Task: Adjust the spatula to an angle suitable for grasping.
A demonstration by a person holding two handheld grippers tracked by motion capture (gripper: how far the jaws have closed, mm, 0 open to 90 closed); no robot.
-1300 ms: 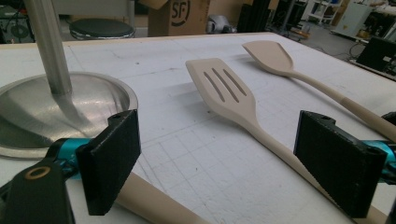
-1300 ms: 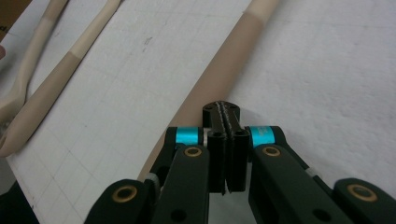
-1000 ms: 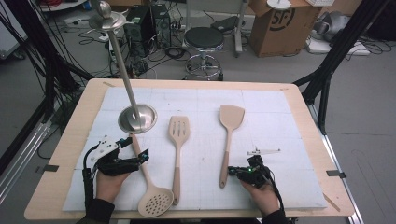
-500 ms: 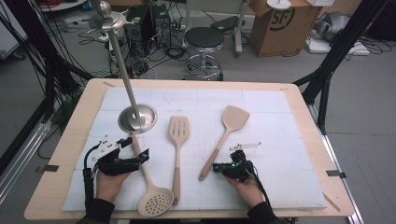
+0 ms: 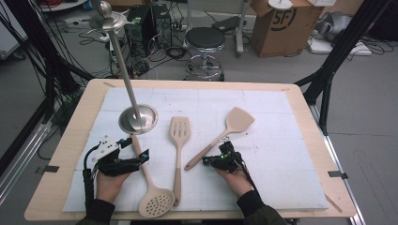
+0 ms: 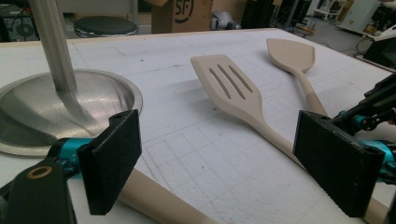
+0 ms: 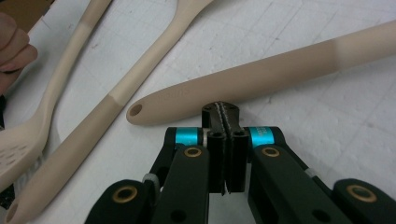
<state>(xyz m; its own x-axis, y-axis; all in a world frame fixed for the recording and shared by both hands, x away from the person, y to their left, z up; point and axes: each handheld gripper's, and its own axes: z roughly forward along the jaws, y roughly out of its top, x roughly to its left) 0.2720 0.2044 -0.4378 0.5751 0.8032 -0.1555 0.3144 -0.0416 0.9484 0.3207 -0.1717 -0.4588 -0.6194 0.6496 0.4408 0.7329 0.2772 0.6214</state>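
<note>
1. Right gripper view puts my right tongs [image 7: 226, 112] clenched flat together with nothing between them, their tips pressed against the side of the solid spatula's [image 7: 261, 77] handle, close to the hanging-hole end

2. High view shows what that push has done: a second ago this spatula [image 5: 220, 137] lay nearly straight up the worktop, and now its handle has swung toward the middle while the blade sits near its old spot, so it lies on a clear diagonal

3. I judge I'm nudging it round with shut tongs, not lifting it; it now angles toward the slotted spatula [image 5: 178, 150], and to pick it up I would have to open first

4. My left tongs [image 5: 139, 157] have kept their place through that second; in the left gripper view the pads stand well apart, released, with the skimmer's handle [image 6: 159, 200] lying on the mat between them, ungripped

5. Beyond them the skimmer [image 5: 146, 185] runs down to its perforated head at the near edge, and the steel stand [image 5: 137, 118] rises from its round base just past the left tongs

6. Everything rests on a white gridded mat [image 5: 281, 154] over the wooden worktop [image 5: 314, 122]

7. Behind it the room has a black stool [image 5: 205, 40], a cardboard box [image 5: 277, 23] and cables on a grey floor
</note>
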